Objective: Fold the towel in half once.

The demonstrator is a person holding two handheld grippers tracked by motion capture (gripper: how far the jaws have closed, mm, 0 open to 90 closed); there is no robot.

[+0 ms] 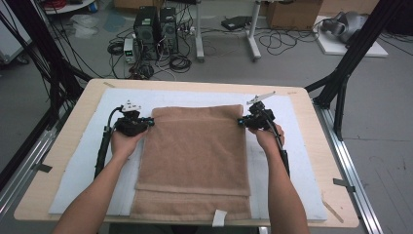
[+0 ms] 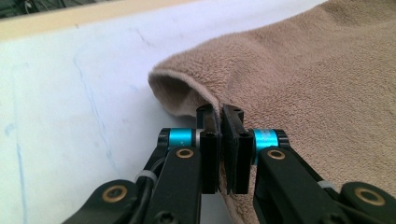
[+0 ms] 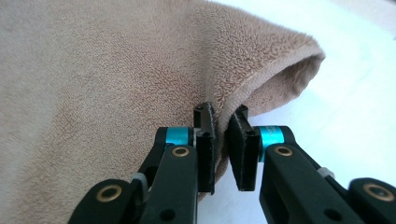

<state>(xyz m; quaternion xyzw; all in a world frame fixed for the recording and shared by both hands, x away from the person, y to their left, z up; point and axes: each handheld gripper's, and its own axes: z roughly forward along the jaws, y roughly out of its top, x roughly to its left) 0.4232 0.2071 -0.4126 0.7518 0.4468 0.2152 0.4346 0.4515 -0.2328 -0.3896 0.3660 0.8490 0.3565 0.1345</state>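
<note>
- While lying flat on the bench [image 1: 58,161], towel [image 1: 195,156] is looking soft, floppy, light.
- Left gripper [image 2: 219,116] and right gripper [image 3: 220,116] are pinching its far side edges, so grabbing near those corners is working best.

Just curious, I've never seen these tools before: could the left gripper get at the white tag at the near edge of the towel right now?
Probably not as things stand: the left gripper is shut on the brown towel at its far left edge, and the white tag lies at the near edge. It would need to let go first.
</note>
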